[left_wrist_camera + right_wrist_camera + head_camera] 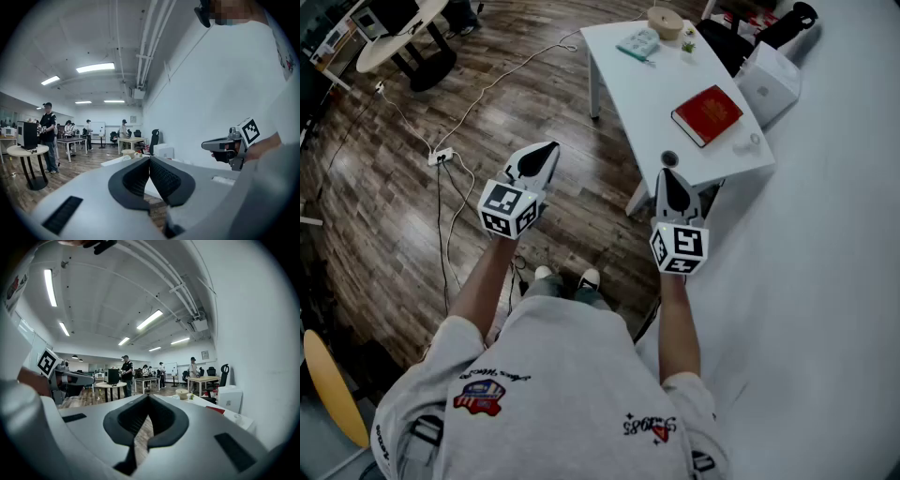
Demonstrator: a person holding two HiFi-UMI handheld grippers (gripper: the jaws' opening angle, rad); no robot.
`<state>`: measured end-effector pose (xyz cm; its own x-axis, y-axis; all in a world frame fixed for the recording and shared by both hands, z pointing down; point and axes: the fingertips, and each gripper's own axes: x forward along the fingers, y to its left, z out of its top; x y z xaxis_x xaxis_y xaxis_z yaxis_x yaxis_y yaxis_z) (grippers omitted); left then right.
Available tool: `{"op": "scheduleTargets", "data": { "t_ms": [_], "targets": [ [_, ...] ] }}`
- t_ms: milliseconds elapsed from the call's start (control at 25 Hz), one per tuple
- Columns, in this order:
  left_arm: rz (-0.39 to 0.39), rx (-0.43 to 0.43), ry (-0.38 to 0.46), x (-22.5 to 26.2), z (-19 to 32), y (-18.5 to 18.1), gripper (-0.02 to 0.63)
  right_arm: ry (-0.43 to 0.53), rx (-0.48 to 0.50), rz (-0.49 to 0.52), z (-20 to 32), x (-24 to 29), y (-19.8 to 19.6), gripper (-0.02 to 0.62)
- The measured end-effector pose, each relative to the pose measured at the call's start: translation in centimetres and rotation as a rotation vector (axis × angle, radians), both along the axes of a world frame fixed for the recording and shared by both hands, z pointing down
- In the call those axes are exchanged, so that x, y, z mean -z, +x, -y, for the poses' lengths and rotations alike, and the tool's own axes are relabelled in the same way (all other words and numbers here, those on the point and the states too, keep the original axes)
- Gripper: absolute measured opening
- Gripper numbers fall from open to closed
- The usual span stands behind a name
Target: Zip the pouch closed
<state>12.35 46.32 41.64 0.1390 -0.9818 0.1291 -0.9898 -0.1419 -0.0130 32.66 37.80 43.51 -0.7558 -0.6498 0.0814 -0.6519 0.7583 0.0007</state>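
Observation:
I hold both grippers level in the air over the wooden floor, short of a white table (619, 89). My left gripper (547, 148) (149, 160) has its jaws pressed together with nothing between them. My right gripper (668, 172) (148, 397) is likewise shut and empty, its tip close to the table's near corner. A flat teal item (638, 43) lies at the far end of the table; whether it is the pouch I cannot tell. Each gripper shows from the side in the other's view.
On the table lie a red book (707, 114), a round wooden bowl (666, 22) and a small plant (688, 45). A white box (769, 80) stands by the wall. Cables and a power strip (441, 156) cross the floor on the left. Several people stand at distant tables.

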Motion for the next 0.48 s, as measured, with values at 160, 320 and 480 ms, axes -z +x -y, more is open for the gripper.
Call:
{"op": "scheduleTargets", "data": {
  "t_ms": [160, 320, 480],
  "targets": [
    [0.003, 0.008, 0.005, 0.2, -1.5, -0.3, 0.006, 0.026, 0.004, -0.006, -1.5, 0.6, -0.5, 0.005],
    [0.023, 0.0, -0.003, 0.2, -2.9, -0.5, 0.008, 0.028, 0.009, 0.018, -2.8, 1.4, -1.0, 0.006],
    [0.023, 0.001, -0.01, -0.3, -3.7, -1.3, 0.051, 0.014, 0.007, 0.033, -2.9, 1.3, -2.3, 0.074]
  ]
}}
